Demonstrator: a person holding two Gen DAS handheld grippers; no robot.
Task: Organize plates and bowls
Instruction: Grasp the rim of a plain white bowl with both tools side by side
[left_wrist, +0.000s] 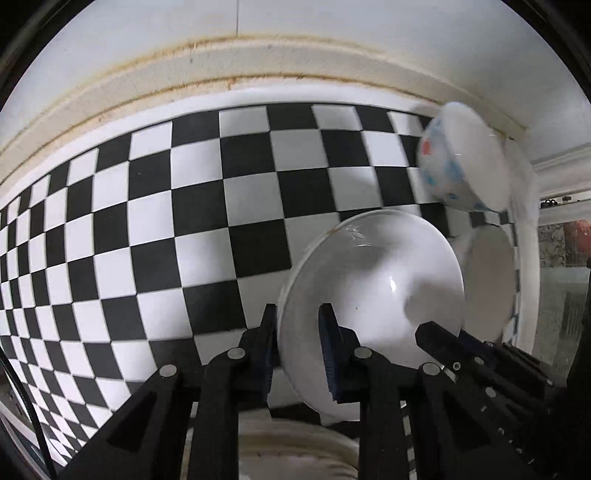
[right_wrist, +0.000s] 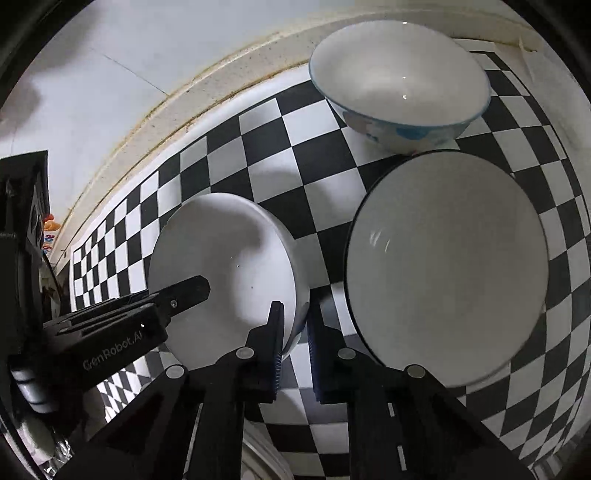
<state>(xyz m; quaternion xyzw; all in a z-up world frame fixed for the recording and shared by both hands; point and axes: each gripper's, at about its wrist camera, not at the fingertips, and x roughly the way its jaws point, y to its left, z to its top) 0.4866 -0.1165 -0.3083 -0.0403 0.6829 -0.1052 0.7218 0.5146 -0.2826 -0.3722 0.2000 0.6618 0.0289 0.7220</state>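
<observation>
Left tool (left_wrist: 298, 345): jaws nearly together, pads pressed on either face of the near rim of the plain white bowl (left_wrist: 373, 295), one finger outside the wall and one inside. Right tool (right_wrist: 295, 350): jaws likewise narrowed onto the opposite rim of the same bowl, one pad inside the wall, the other just outside it; the outer pad's contact is hard to make out. Each tool appears in the other's view, reaching over the bowl's edge.

The bowl rests on the checkered tabletop (left_wrist: 166, 206). Just beside it on the right stands a shallow dark-rimmed bowl (right_wrist: 447, 266); whether the two touch cannot be told. Behind that, near the back wall's pale ledge (left_wrist: 221, 74), sits a bowl with blue and red floral decoration (right_wrist: 400, 85).

Handling, as a judgement: glazed ceramic is stiff, fairly heavy, slick and liable to chip or break. A thin rim gives the pads little purchase, so a hold at two opposite points of the rim suits it, with the wall seated deep between the pads and the bowl kept level. Clearance from the neighbouring dark-rimmed bowl deserves care when lifting, as does a gentle set-down when nesting or stacking.
</observation>
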